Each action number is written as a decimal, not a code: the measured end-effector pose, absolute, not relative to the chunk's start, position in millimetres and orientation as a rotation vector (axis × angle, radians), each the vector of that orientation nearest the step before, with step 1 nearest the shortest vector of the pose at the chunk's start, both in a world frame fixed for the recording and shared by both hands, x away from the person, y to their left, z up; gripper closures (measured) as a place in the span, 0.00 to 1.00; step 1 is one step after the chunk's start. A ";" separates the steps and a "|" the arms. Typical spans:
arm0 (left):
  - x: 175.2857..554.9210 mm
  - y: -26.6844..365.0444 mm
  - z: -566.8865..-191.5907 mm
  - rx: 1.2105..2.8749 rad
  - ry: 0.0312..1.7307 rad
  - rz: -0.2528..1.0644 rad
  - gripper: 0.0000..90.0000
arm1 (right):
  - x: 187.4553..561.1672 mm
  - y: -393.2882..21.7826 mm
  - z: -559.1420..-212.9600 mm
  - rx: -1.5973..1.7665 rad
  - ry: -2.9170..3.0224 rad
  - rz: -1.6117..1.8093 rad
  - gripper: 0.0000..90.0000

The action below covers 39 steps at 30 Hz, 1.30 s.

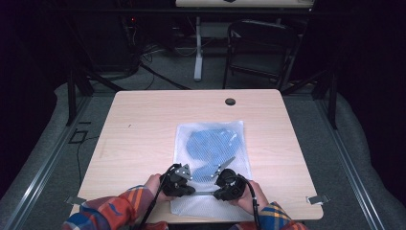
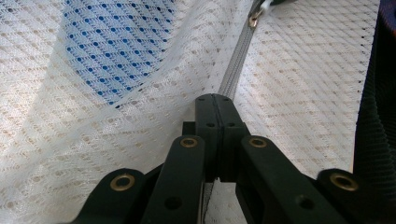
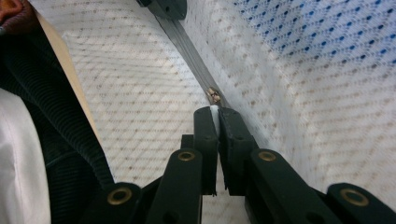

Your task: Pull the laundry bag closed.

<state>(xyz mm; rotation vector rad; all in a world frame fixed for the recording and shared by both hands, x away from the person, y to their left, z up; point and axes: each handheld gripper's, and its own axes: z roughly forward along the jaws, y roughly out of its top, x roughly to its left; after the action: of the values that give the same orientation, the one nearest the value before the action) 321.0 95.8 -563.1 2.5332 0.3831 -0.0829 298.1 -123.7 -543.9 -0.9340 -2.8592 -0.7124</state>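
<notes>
A white mesh zip bag (image 1: 186, 132) lies on the wooden table (image 1: 139, 129) with a blue cloth (image 1: 210, 143) inside it. Both grippers meet at its near end. My left gripper (image 1: 193, 191) (image 2: 215, 100) is shut on the grey zipper tape (image 2: 236, 65), and the tape runs away from it to the brass slider (image 2: 255, 18). My right gripper (image 1: 216, 192) (image 3: 214, 110) is shut on the white pull tab just below the slider (image 3: 214, 95). The mesh rises in a fold on either side of the zipper (image 3: 184, 46). The blue cloth (image 2: 116, 46) (image 3: 327, 32) shows through the mesh.
A black cable hole (image 1: 230, 101) sits near the table's far edge. Metal clips (image 1: 317, 199) stick out at the front corners. Beyond the table stand a dark chair (image 1: 261, 48) and a white desk leg (image 1: 198, 52). The person's plaid sleeves (image 1: 115, 211) come in at the bottom.
</notes>
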 end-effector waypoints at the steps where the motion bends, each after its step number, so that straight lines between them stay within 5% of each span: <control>1: 320.8 95.7 -562.9 2.535 0.385 -0.083 1.00 | 298.0 -124.8 -543.2 -0.932 -2.870 -0.705 0.97; 19: 314.7 71.4 -556.9 2.483 0.312 0.013 1.00 | 297.1 -122.0 -545.1 -0.933 -2.870 -0.688 0.97; 39: 314.7 73.3 -567.8 2.499 0.271 -0.067 1.00 | 295.4 -126.2 -545.0 -0.947 -2.857 -0.709 0.97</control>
<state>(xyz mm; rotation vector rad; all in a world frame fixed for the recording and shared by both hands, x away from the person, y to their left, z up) 314.7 73.3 -567.8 2.4985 0.2714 -0.0673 295.4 -126.2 -545.0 -0.9471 -2.8570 -0.7093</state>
